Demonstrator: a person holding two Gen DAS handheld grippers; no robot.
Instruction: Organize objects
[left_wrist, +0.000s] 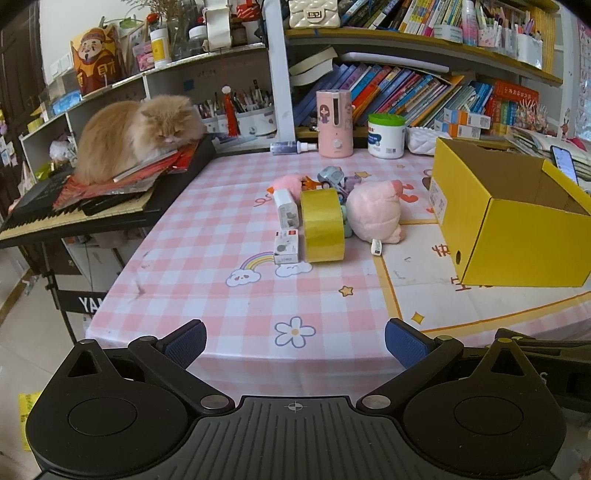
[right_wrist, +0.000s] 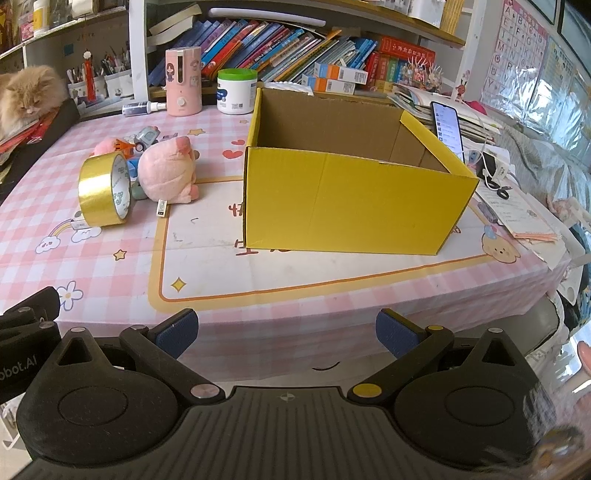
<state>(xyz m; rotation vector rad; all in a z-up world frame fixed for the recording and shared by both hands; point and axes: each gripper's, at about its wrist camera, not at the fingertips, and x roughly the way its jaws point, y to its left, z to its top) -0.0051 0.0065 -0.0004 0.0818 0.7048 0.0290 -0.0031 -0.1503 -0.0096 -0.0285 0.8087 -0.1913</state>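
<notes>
Tape roll (left_wrist: 322, 225), ahead of the spread, empty left gripper (left_wrist: 294, 341): stiff, light, likely slippery; pinch its rim. Right gripper (right_wrist: 286, 334) likewise spread, facing box (right_wrist: 351, 203).

Both cameras look in low from the surface's (left_wrist: 177, 280) near edge toward the bookshelves; each frames the yellow box (right_wrist: 351, 206) and tape roll (left_wrist: 322, 225).

Box (right_wrist: 351, 199): on the table (right_wrist: 258, 295), right of the pile.
Tape roll (right_wrist: 105, 190): on edge, left of the plush toy (right_wrist: 166, 173).
Cat (left_wrist: 133, 136): on the keyboard (left_wrist: 74, 210), left of the table.
</notes>
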